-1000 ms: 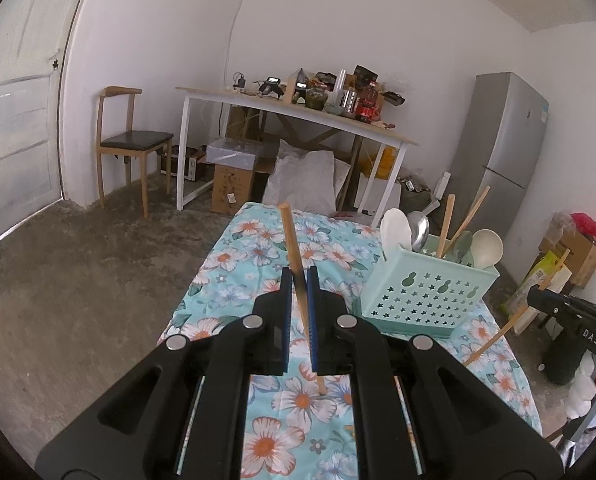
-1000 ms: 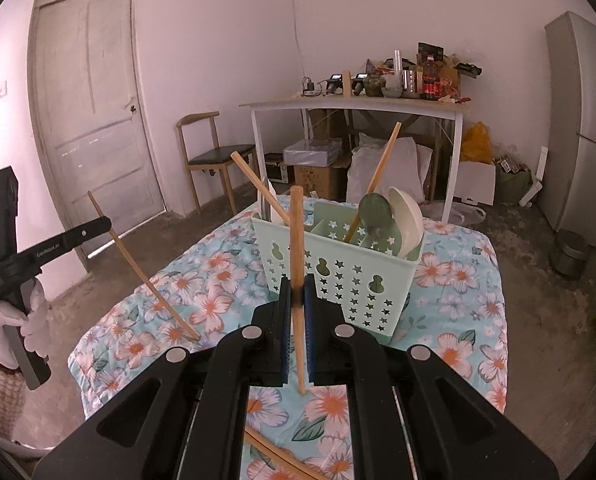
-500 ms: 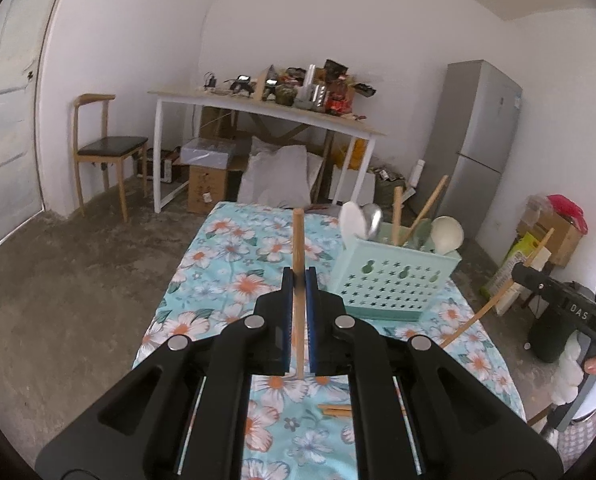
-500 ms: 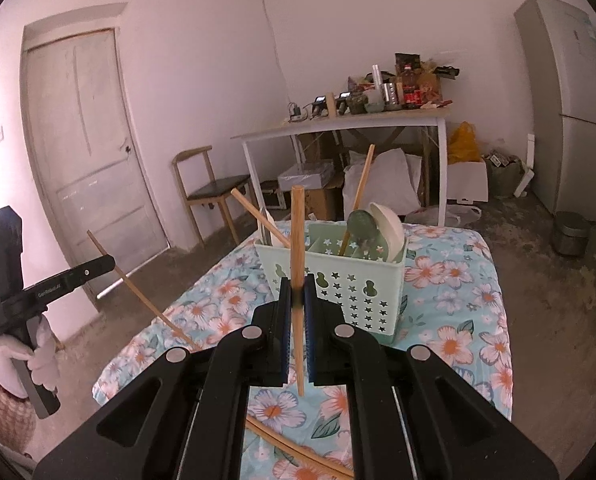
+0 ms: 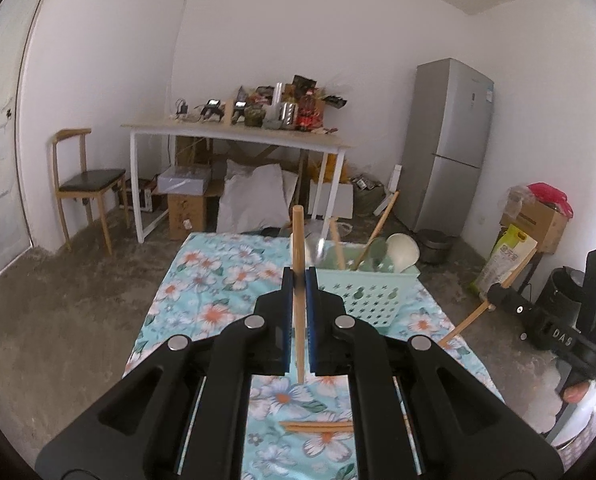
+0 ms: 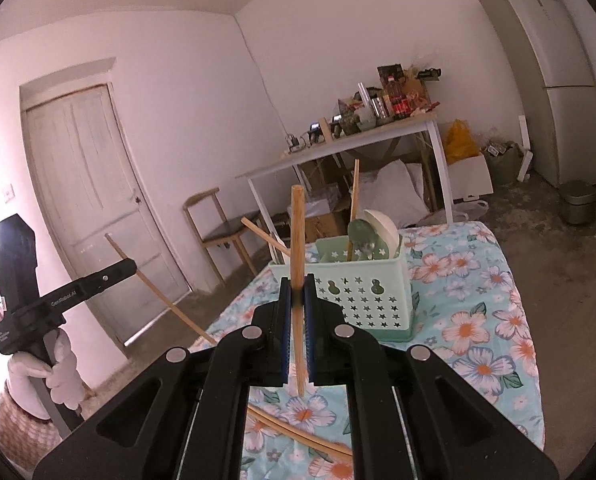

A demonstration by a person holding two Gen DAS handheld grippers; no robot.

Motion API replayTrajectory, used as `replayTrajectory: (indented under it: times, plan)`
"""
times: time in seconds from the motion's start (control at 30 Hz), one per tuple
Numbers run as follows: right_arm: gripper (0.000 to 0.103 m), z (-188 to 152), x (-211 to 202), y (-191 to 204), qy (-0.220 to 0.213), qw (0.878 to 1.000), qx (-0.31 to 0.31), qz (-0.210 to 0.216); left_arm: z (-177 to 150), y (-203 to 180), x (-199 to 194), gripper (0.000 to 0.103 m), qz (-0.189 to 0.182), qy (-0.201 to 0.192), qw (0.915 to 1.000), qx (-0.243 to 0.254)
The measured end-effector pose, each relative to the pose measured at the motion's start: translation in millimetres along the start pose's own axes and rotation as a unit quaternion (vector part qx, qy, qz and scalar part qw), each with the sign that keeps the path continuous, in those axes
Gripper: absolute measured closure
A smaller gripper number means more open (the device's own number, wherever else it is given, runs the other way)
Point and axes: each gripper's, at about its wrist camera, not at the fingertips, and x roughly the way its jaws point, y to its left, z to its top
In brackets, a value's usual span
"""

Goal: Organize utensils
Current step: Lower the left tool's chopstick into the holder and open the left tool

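Tongs first: we've got the left gripper clamped tight on one long round wooden chopstick, standing almost upright between the blue pads. Same story for the right gripper, pinching its own wooden chopstick mid-shaft. Holding them vertical probably makes sense, since the pale green perforated plastic utensil basket takes things end-down. That basket sits just past both tips on the turquoise floral tablecloth, already holding a white ceramic spoon, a green spoon and a few sticks. We reckon we're mid-carry, neither stick over the rim yet. More loose chopsticks lie flat on the cloth below us, so there's more to grab.
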Motion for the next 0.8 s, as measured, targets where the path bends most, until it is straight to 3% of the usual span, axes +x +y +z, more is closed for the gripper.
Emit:
replayTrajectory:
  times: [0.3,0.53,0.8]
  plan:
    - [0.097,3,-4,-10,-0.010,1.000,0.008,0.011,29,-19,3,0.098,-0.016,-0.022,0.9996,-0.004]
    - [0.097,10,-6,-29,-0.012,1.000,0.024,0.011,50,-24,9,0.098,-0.049,-0.029,0.9980,-0.028]
    - [0.097,20,-15,-55,-0.021,0.999,0.047,0.017,84,-48,14,0.098,-0.099,-0.080,0.9912,-0.038]
